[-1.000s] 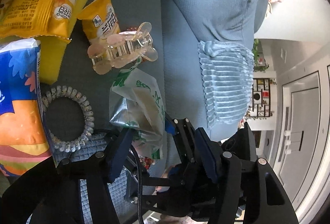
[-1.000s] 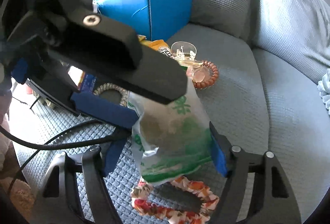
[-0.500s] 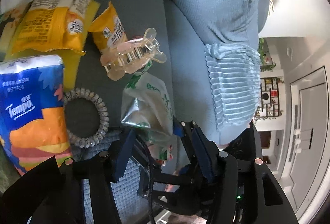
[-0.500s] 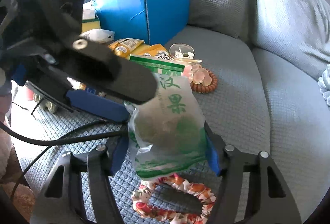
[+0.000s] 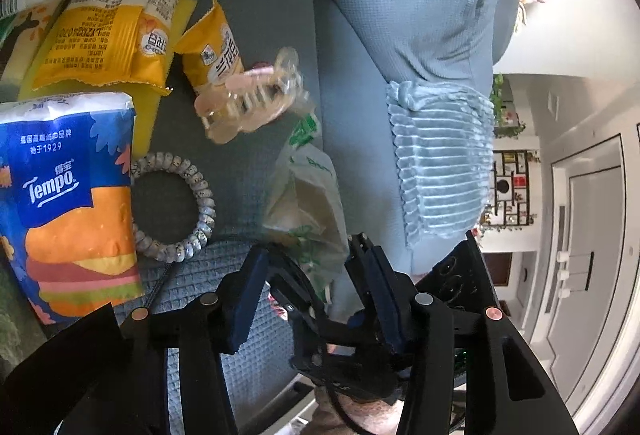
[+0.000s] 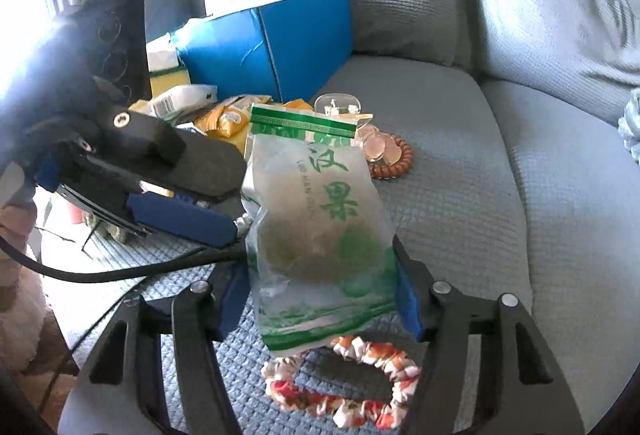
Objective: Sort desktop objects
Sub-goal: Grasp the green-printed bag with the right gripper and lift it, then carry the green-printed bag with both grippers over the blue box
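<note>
On the far left of the left wrist view a blue and orange tissue pack (image 5: 66, 203) lies on the sofa seat (image 5: 256, 47), and above it are a big yellow snack bag (image 5: 108, 39) and a small yellow snack bag (image 5: 216, 55). Just beside the tissue pack is a pale spiral hair tie (image 5: 172, 211). A pink hair claw (image 5: 248, 99) lies a little further right, near the top of the green and white snack bag (image 5: 308, 203). The left gripper (image 5: 308, 271) has its jaws wide apart, one on each side of that bag's lower end, and it does not look like it is squeezing anything. In the right wrist view the left gripper (image 6: 132, 171) sits on the left, with a blue box (image 6: 288, 43) behind it. In the middle, the green and white snack bag (image 6: 320, 235) stands up off the seat, held at its bottom by the right gripper (image 6: 320, 299), whose two blue pads press its sides. Under it lies a red and white scrunchie (image 6: 344, 379). Further right, behind the bag, is a brown bead bracelet (image 6: 394, 163) on the seat. The bag is soft and slippery, so I think it could slide out of the pads if the grip is loose, and fall onto the scrunchie. The tall top could also flop over and knock the hair claw. The two grippers are very close, so they might bump.
</note>
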Motion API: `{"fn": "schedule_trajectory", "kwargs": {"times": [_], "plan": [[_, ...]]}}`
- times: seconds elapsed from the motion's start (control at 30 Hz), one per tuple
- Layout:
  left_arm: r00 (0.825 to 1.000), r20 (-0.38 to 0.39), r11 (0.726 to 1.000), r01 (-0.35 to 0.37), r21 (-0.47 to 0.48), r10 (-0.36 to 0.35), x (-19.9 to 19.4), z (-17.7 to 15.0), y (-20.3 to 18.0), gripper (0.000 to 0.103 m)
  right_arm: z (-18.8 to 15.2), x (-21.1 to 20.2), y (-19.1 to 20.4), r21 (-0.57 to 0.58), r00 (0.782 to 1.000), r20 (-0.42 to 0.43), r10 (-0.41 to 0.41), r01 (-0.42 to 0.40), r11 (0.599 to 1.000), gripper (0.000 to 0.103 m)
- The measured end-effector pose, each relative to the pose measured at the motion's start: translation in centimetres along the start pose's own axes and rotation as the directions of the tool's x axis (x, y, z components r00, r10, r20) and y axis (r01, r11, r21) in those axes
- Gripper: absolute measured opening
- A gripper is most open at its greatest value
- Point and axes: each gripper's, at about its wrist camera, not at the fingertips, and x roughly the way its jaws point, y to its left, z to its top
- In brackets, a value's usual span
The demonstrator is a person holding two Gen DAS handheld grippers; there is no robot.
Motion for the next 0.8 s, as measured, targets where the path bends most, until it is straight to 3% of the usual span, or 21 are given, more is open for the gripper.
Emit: {"fn": "schedule_trajectory", "kwargs": {"times": [0.17,0.53,0.67,0.8], "plan": [[1.000,0.014,1.000,-0.009,0.017,0.009,0.0,-0.1,-0.6,0.051,0.9,0.1,0.0,-0.023,1.000,0.022,-0.007,0.007,1.000,0.062],[0.998,0.015,0.998,0.056,0.016,-0.057,-0.4,0.0,-1.0,0.051,2.0,-0.7,0.4,-0.027,0.999,0.032,-0.009,0.010,1.000,0.061],[0.999,0.032,0.998,0.029,0.047,-0.030,-0.9,-0.2,-1.6,0.051,2.7,-0.7,1.6,-0.069,1.000,0.018,-0.019,0.020,0.997,0.061],[0.998,0.034,0.998,0.046,0.043,-0.047,-1.5,-0.3,-1.8,0.051,3.3,-0.9,1.7,-0.067,1.000,0.014,0.002,-0.002,0.998,0.061]]}}
